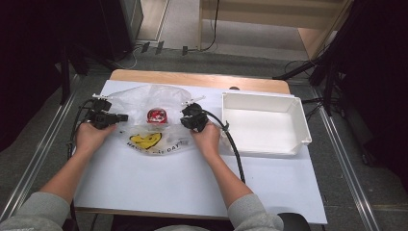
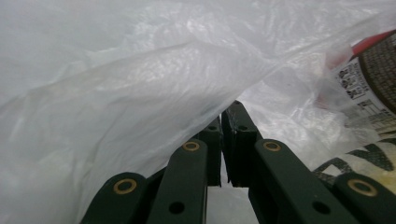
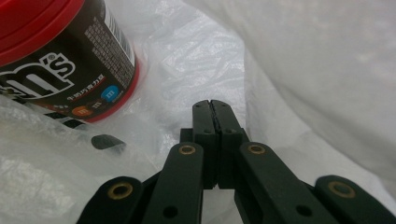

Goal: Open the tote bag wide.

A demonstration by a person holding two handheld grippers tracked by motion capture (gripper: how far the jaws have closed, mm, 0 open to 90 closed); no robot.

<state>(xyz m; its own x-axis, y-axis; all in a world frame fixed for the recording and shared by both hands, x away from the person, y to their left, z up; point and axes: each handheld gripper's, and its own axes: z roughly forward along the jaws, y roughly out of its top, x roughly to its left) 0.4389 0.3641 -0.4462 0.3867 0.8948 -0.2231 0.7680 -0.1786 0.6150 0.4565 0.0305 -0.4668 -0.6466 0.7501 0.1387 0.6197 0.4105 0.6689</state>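
A clear plastic bag (image 1: 144, 98) with a yellow smiley print lies on the white-covered table (image 1: 159, 178). Inside it stands a brown tub with a red lid (image 1: 157, 116). My left gripper (image 1: 124, 117) is at the bag's left edge, its jaws shut, with the film (image 2: 140, 93) pinched at their tips (image 2: 223, 112) and draped over them. The tub's label (image 2: 369, 70) shows through the film at the right. My right gripper (image 1: 185, 113) is at the bag's right edge. Its jaws (image 3: 211, 103) are pressed together on the film (image 3: 303, 56), with the tub (image 3: 70, 56) close by at the upper left.
A white rectangular tray (image 1: 262, 97) sits to the right of the bag, close to my right hand. The right gripper's cable (image 1: 235, 149) trails back along the table beside the tray. Bare white surface stretches from the bag to the near edge.
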